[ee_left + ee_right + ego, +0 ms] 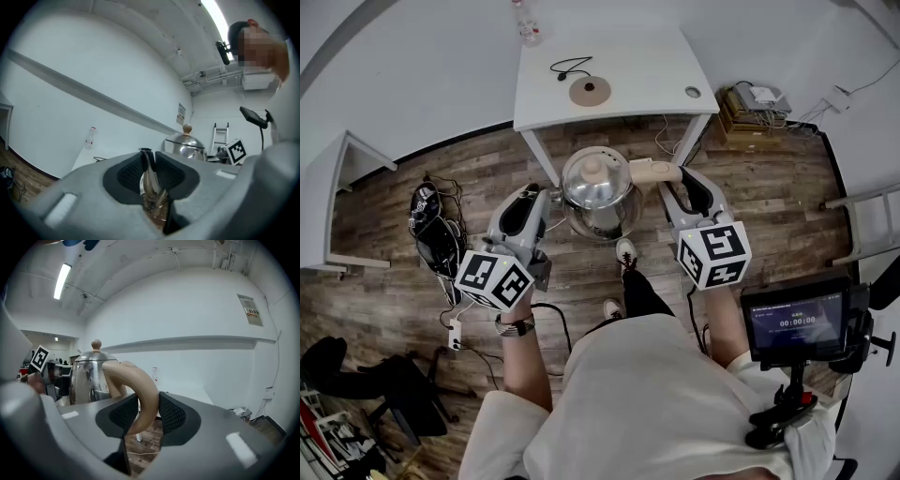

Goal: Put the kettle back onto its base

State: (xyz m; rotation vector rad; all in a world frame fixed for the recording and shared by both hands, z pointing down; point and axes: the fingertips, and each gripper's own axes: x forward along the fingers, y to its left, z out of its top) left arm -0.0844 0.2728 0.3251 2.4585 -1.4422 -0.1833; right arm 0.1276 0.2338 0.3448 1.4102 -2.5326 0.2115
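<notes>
The steel kettle hangs in the air between the two grippers, over the wood-plank floor and just short of the front edge of the white surface; it is well apart from its base, the round brown disc that lies on that surface with a black cord looped beside it; a clear bottle stands at the far edge of the same surface; the left gripper has its jaws pinched on the kettle's narrow spout, whose dark tip rises between the ribbed pads in the left gripper view; the right gripper has its jaws clamped on the tan curved handle, which fills the gap between the pads in the right gripper view; the lid with its tan knob sits on the kettle, which is upright; a small lit screen on a stand is at the person's right.
</notes>
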